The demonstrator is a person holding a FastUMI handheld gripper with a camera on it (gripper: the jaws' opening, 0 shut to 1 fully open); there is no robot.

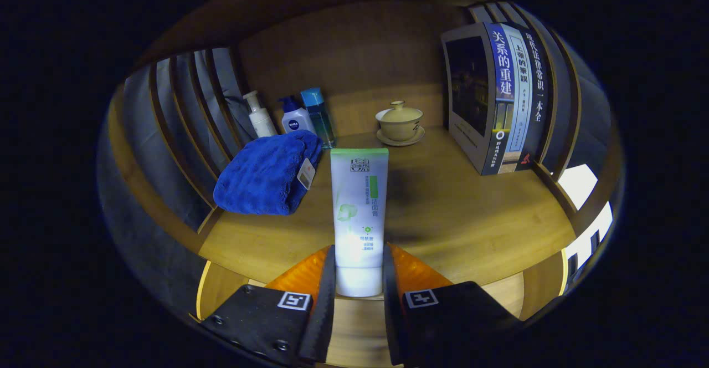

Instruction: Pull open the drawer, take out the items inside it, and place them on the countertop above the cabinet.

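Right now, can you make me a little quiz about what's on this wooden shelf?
1. True or false: the gripper is shut on the white and green tube.
2. What lies just left of the tube: A) blue towel, B) a red cup, C) a banana?
3. Fill in: the lidded cup sits on a ____, left of the books.

Key: 1 true, since both fingers press the tube's lower end; 2 A; 3 saucer.
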